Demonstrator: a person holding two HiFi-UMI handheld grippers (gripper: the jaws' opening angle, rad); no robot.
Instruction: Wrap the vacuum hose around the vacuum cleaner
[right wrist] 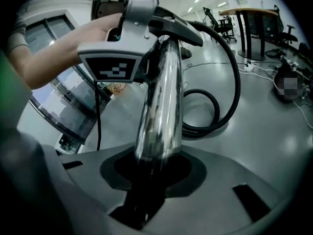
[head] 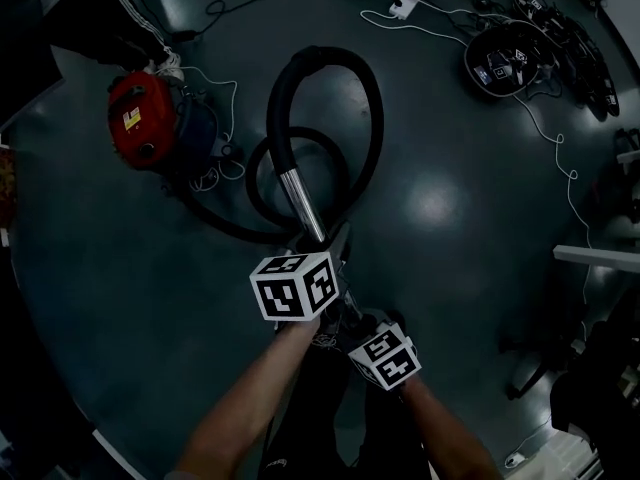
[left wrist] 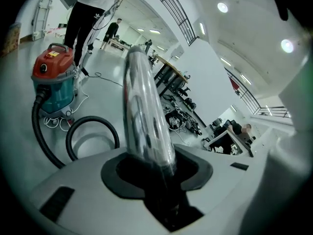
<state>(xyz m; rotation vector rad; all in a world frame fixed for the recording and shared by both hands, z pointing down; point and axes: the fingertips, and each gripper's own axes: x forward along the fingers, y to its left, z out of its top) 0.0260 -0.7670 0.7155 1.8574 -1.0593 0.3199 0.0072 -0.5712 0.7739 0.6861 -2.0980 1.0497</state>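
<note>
Head view looks down on a dark floor point(head: 450, 298). The vacuum point(head: 145, 118) stands upright at the upper left, well apart from both grippers, with thin cables point(head: 215, 83) tangled just beside it. Its black hose point(head: 372, 98) leaves the vacuum's front and lies in a coil on the floor. From there it rises in a tall loop that ends in a shiny tube point(head: 303, 200). The hose runs beside the vacuum, not around its body.

The left gripper point(head: 335, 243) is clamped on the tube's lower part. In the left gripper view the tube runs straight through its jaws, which stand narrow against it. The right gripper point(head: 350, 320) sits just behind and below. In the right gripper view the same tube is seated between its jaws, which are closed narrowly on it. That view also shows the left gripper, and the hand point(right wrist: 73, 53) gripping it, higher up the tube.

Open floor lies right of the loop, out to a white cable point(head: 560, 158) trailing down the right side. The coil's left edge lies near the vacuum, and the cables cross the gap between them. In the left gripper view a person point(left wrist: 85, 18) stands just behind the vacuum, and desks point(left wrist: 171, 75) line the floor farther back on the right.
</note>
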